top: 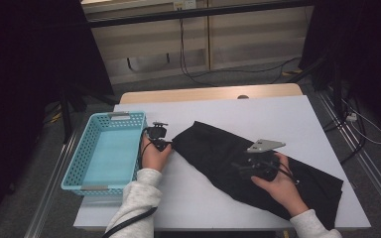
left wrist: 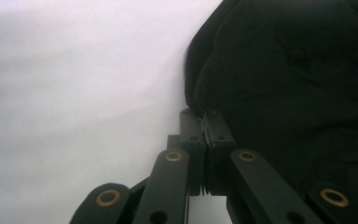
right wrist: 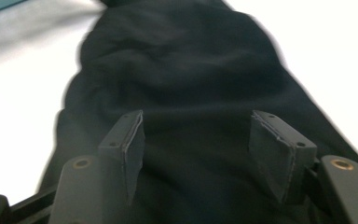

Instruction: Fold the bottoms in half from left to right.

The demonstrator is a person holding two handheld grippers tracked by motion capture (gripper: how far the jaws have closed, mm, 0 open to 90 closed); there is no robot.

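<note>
Setting: you are working at a white table (top: 287, 119) with a wooden edge at its far side, in a dim room with dark curtains hanging at both sides and cables lying on the floor beyond.

Item one: a black garment (top: 218, 148) is lying across the table, running from about the centre toward four o'clock, its far end reaching the table's right edge. In the left gripper view the garment (left wrist: 289, 84) is taking up the right half; in the right gripper view the garment (right wrist: 182, 79) is stretching away up the middle.

Item two: a turquoise perforated basket (top: 74, 168) is sitting at nine o'clock, along the table's left edge, just beside your left hand.

Item three: your left gripper (top: 164, 143) is resting at the garment's nine o'clock tip. In its own view the left gripper (left wrist: 206, 122) is clenching its jaws together right at the cloth's edge; whether a fold is being pinched between them you cannot tell.

Item four: your right gripper (top: 243, 166) is hovering over the garment's middle, grey plate on top. In its own view the right gripper (right wrist: 196, 135) is standing released, jaws well apart, the cloth lying beneath and between them with neither pad pressing on it.
</note>
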